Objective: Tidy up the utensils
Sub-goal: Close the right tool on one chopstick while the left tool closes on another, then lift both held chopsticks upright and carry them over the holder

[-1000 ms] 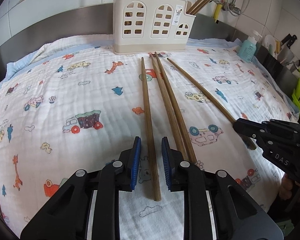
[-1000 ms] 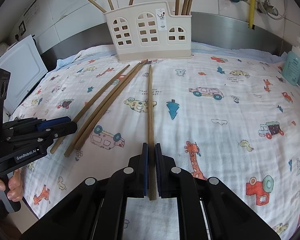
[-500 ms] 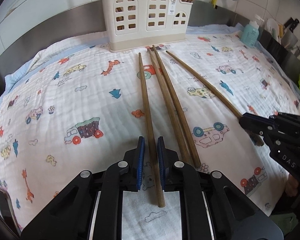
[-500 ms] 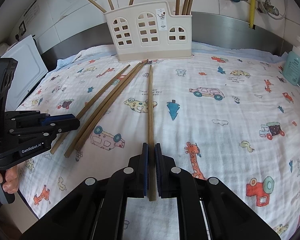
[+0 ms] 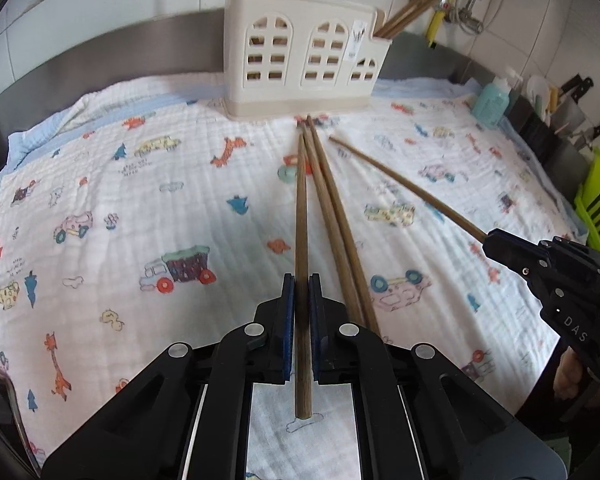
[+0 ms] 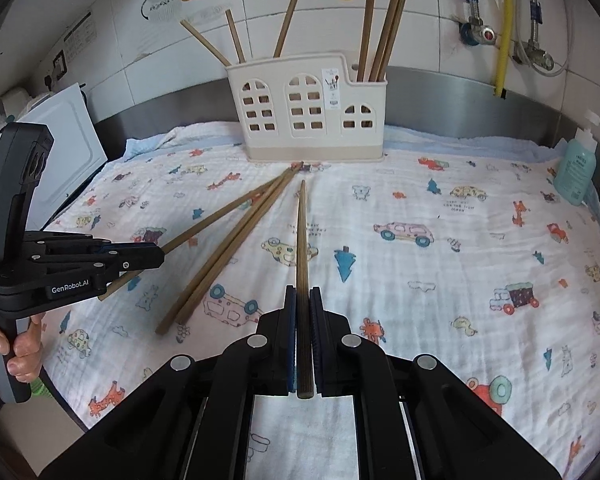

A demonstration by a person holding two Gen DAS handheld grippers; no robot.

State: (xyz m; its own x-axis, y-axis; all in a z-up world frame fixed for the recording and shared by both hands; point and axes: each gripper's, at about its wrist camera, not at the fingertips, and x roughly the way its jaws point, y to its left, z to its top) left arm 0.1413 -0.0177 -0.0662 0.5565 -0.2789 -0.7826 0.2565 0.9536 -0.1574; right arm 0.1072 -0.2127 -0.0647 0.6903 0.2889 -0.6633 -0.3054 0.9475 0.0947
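- Holding one chopstick in each tool, we have both grippers clamped: the left gripper (image 5: 301, 280) is pinched on the left stick (image 5: 301, 216), the right gripper (image 6: 302, 292) on the right stick (image 6: 301, 232).
- Each stick runs straight ahead along its gripper's fingers, thin tip pointing at the holder (image 6: 306, 114) at the back of the cloth (image 6: 460, 280), butt end poking out behind the pads.
- We judge the coming move to be a lift and a tip-down drop into the holder, which lies dead ahead on each stick's long axis; neither hand looks clearly nearer.
- Two loose sticks (image 6: 228, 256) lie together on the cloth between our grippers, tips also toward the holder, just beside the left stick.
- More sticks already stand in the holder's compartments.
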